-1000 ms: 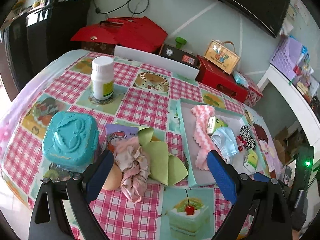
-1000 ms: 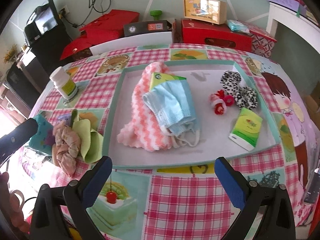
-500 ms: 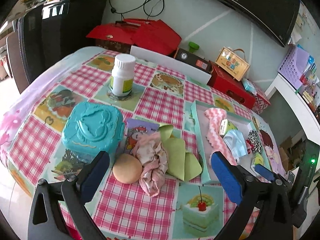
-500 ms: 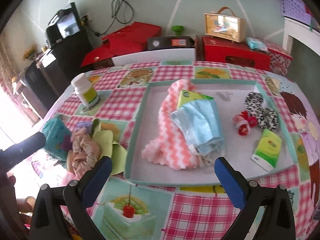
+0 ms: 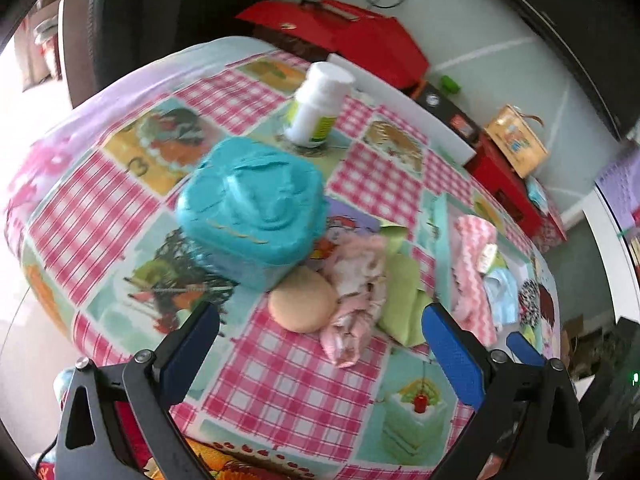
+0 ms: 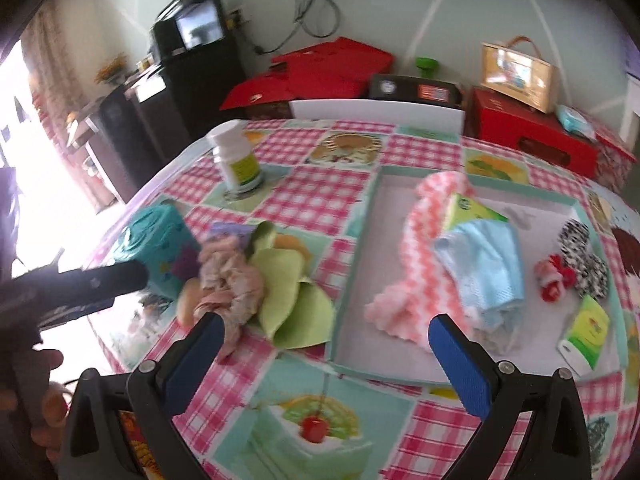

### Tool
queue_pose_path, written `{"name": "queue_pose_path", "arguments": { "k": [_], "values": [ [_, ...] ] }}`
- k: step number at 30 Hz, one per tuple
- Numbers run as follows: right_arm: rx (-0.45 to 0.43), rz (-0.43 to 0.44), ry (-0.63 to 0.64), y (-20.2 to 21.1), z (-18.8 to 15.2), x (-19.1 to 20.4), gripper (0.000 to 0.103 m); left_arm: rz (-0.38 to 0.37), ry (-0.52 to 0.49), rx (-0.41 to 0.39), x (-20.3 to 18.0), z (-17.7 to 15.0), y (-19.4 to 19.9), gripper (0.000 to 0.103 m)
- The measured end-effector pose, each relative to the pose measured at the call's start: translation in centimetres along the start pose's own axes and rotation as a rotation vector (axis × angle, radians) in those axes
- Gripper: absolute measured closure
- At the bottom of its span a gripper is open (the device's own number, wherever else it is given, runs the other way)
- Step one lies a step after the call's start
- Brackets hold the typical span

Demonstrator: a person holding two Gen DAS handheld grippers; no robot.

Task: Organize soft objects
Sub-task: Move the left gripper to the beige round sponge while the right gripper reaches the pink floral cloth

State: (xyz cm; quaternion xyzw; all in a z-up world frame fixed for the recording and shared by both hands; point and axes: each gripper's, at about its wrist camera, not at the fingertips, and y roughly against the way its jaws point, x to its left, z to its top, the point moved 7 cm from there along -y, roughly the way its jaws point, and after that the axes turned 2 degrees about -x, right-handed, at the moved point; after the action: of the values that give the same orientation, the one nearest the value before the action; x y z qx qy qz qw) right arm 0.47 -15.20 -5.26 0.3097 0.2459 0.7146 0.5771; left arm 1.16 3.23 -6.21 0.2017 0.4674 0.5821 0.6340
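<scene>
Already sorted: pink-and-white zigzag knit cloth (image 6: 416, 248), light blue cloth (image 6: 484, 264) and spotted scrunchies (image 6: 584, 264) lie in the shallow teal-rimmed tray (image 6: 352, 280).
Still loose: crumpled pale pink floral cloth (image 5: 356, 280), folded lime-green cloth (image 5: 400, 292) and round tan cushion (image 5: 302, 304), at the tray's 9 o'clock.
Left gripper (image 5: 320, 352): released, empty, above the cushion.
Right gripper (image 6: 324, 360): spread wide, empty.
Progress: judged roughly halfway.

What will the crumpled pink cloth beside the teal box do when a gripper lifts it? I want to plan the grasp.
The pink cloth lies bunched in loose folds, so it will probably sag and trail from the fingers. It looks thin, so likely light. It lies against the green cloth and the round tan pad, so lifting may drag or nudge them.
</scene>
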Motion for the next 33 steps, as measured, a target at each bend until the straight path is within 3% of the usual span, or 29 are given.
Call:
{"name": "queue_pose_path", "arguments": {
  "k": [7, 16, 19, 33],
  "values": [
    [0.038, 0.044, 0.081, -1.6, -0.6, 3.3, 0.0, 0.061, 0.028, 0.03, 1.6, -0.3, -1.2, 0.003],
    [0.053, 0.124, 0.084, -2.8, -0.6, 5.0, 0.007, 0.07, 0.112, 0.073, 3.3, -0.4, -2.6, 0.004],
    [0.07, 0.147, 0.097, -3.2, -0.9, 5.8, 0.013, 0.072, 0.109, 0.083, 3.2, -0.4, -3.0, 0.014],
    [0.114, 0.139, 0.171, -5.2, -1.6, 7.7, 0.021, 0.052, 0.116, 0.113, 2.6, -0.6, -4.7, 0.015]
  ]
}}
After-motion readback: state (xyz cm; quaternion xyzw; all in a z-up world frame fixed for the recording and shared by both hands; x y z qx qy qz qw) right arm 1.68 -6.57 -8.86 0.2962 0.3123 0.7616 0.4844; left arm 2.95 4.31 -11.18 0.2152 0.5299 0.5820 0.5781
